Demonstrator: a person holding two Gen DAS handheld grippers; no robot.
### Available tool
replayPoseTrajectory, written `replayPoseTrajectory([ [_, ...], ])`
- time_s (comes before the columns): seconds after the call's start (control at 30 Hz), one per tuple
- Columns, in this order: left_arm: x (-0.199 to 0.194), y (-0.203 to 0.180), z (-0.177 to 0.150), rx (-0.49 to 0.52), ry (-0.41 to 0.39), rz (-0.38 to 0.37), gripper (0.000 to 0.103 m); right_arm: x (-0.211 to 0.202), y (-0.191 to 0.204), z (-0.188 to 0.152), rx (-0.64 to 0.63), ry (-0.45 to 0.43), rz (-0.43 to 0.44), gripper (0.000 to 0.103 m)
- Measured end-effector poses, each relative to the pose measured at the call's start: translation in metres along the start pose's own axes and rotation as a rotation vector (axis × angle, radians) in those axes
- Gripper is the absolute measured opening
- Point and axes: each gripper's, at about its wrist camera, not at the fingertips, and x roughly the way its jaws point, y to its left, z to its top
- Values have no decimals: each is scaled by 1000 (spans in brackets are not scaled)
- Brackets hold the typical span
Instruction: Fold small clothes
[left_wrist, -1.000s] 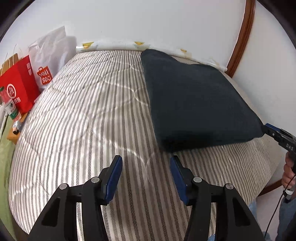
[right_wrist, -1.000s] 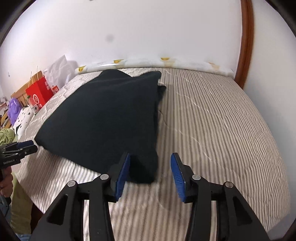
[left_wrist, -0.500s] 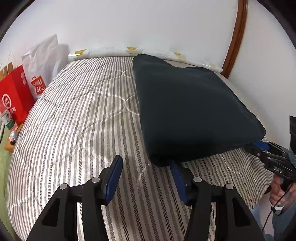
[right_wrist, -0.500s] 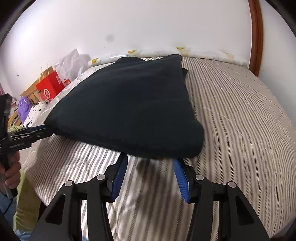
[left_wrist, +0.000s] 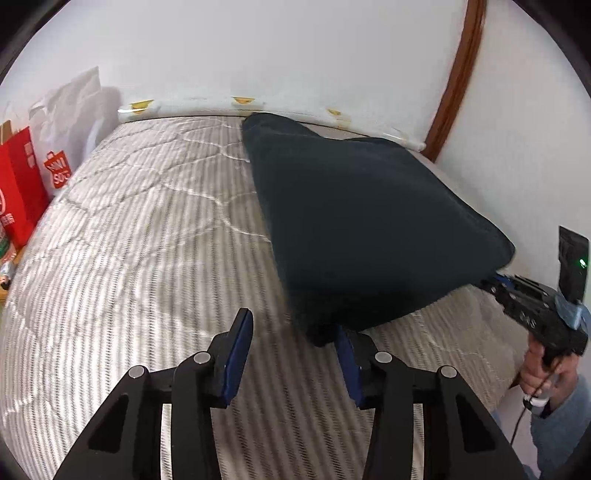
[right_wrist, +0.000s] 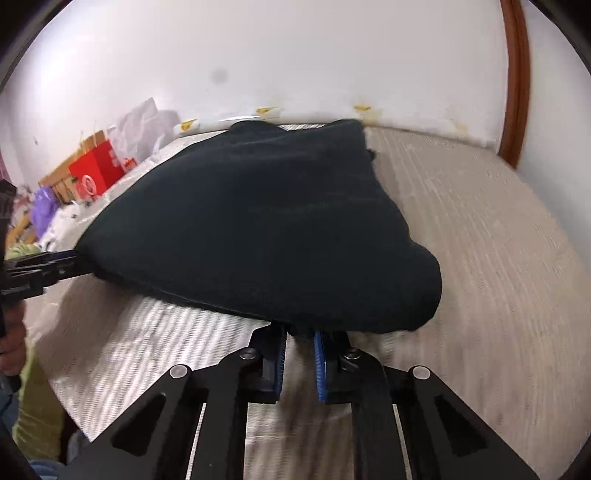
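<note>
A dark navy garment (left_wrist: 362, 221) lies on the striped bed (left_wrist: 147, 240), its near edge lifted. My left gripper (left_wrist: 291, 336) is open; the garment's near left corner rests over its right finger (left_wrist: 347, 354). In the right wrist view the garment (right_wrist: 266, 229) fills the middle. My right gripper (right_wrist: 299, 343) has its jaws nearly closed on the garment's near edge. The right gripper also shows in the left wrist view (left_wrist: 495, 284) at the garment's right corner. The left gripper shows in the right wrist view (right_wrist: 74, 258) at the left corner.
A red paper bag (left_wrist: 18, 192) and a white shopping bag (left_wrist: 70, 118) stand left of the bed. A white wall (left_wrist: 295, 48) and a brown door frame (left_wrist: 454, 77) are behind. Clutter (right_wrist: 48, 206) lies beside the bed in the right wrist view.
Both grippers moved in to the garment's near corners. The right gripper went from open to nearly closed on the edge, and the near edge rose off the bed.
</note>
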Motion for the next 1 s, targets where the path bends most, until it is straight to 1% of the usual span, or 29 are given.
replayPoseTrajectory([
  [0.07,0,-8,-2,17,4,-17,42,-3,-12,2,18,-3,-12,13],
  [0.17,-1,-19,-7,47,-2,-7,42,0,-27,3,47,33,2,14],
  [0.23,-3,-20,-8,42,2,-15,42,-1,-26,0,36,49,-5,14],
  [0.27,-5,-19,-9,35,2,-21,42,-5,-25,-3,11,49,-26,14],
  [0.33,-11,-18,-10,23,-6,-29,42,-14,-29,-6,8,39,-44,14],
  [0.5,-27,-18,-5,-16,-31,-9,42,-47,-58,-3,88,-9,-23,14],
  [0.63,-36,-24,10,-61,-23,45,42,-65,-73,12,146,-25,-5,16],
  [0.7,-44,-31,18,-67,-34,67,42,-71,-73,22,160,-24,-7,19],
  [0.73,-51,-36,22,-65,-45,74,44,-73,-72,27,157,-26,-11,23],
  [0.77,-57,-41,26,-64,-58,76,51,-77,-70,30,150,-27,-17,30],
  [0.8,-64,-47,28,-63,-67,79,55,-81,-67,36,143,-25,-29,33],
  [0.83,-70,-52,30,-58,-76,79,61,-85,-64,39,140,-28,-31,41],
  [0.87,-75,-56,32,-53,-84,82,63,-91,-61,44,141,-33,-27,47],
  [0.9,-84,-65,33,-41,-96,91,64,-96,-60,46,145,-36,-26,49],
  [0.97,-96,-76,33,-25,-107,110,71,-106,-57,50,147,-39,-24,53],
  [1.0,-103,-81,32,-22,-114,119,71,-113,-55,51,150,-41,-31,54],
])
